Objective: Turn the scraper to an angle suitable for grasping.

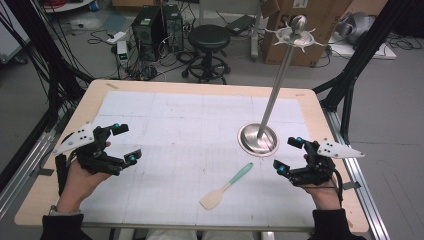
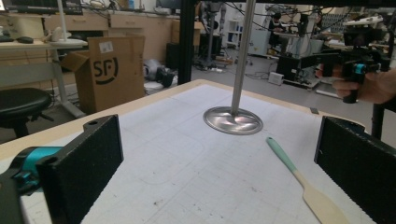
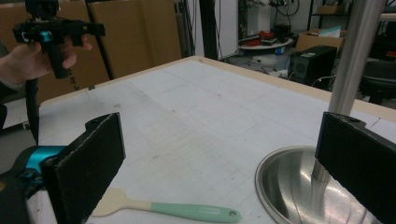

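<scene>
Your two grippers hover over the counter with their jaws spread wide and nothing between them, the spatula lying flat on the gridded mat between your hands. It rests near the front edge, just short of the round base of the steel hanging stand and apart from it. Its long axis runs on a diagonal: the pale blade points toward you and to your left, the mint-green handle angles away toward the stand and your right side.

Your right gripper is the nearer one; the handle end lies just inboard of its jaws, which in the right gripper view frame the handle low in the gap, with the stand's base at the far jaw. Your left gripper sits well apart from the blade, across open mat; in the left gripper view the spatula lies toward the right-hand jaw.

A pick-up looks likeliest from the right, closing across the handle rather than along it.
</scene>
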Available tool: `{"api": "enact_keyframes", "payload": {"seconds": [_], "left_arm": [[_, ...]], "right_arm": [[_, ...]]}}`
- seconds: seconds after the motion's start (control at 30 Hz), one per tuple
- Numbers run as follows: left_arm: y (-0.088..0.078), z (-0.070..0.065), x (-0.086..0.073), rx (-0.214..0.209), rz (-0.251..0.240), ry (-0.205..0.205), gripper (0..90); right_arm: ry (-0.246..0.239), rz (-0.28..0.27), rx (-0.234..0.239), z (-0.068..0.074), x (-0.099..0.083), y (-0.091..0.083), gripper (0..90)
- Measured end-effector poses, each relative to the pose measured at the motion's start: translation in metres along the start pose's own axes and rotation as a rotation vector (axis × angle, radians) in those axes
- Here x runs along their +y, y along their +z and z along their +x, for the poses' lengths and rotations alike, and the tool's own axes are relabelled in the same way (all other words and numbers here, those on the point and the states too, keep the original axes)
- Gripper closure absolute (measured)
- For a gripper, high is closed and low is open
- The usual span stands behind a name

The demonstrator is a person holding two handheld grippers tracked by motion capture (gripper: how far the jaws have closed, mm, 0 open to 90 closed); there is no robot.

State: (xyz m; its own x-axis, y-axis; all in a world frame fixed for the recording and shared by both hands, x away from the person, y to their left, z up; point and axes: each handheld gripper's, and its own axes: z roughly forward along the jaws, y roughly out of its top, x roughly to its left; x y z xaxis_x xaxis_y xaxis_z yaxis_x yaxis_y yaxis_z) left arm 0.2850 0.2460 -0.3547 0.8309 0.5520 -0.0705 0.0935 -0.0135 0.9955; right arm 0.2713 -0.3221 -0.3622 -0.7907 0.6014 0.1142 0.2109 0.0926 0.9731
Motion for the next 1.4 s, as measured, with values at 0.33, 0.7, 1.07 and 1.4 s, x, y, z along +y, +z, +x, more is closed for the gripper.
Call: {"api": "enact_keyframes", "payload": {"seconds": [0.33, 0.7, 1.07, 1.4], "left_arm": [[0.003, -0.004, -0.003, 0.009, 0.021, 0.009, 1.7], [0.008, -0.009, -0.015, 0.022, 0.058, 0.013, 1.7], [0.002, -0.010, -0.019, 0.043, 0.053, 0.003, 1.7], [-0.003, -0.008, -0.022, 0.061, 0.061, -0.001, 1.7]], "right_arm": [[-0.022, 0.125, 0.046, 0.011, -0.006, 0.028, 13.2], [-0.009, 0.249, 0.027, 0.021, -0.032, 0.067, 87.7], [-0.033, 0.411, 0.035, 0.030, -0.048, 0.106, 89.7], [-0.030, 0.464, 0.097, 0.039, -0.054, 0.137, 89.8]]}}
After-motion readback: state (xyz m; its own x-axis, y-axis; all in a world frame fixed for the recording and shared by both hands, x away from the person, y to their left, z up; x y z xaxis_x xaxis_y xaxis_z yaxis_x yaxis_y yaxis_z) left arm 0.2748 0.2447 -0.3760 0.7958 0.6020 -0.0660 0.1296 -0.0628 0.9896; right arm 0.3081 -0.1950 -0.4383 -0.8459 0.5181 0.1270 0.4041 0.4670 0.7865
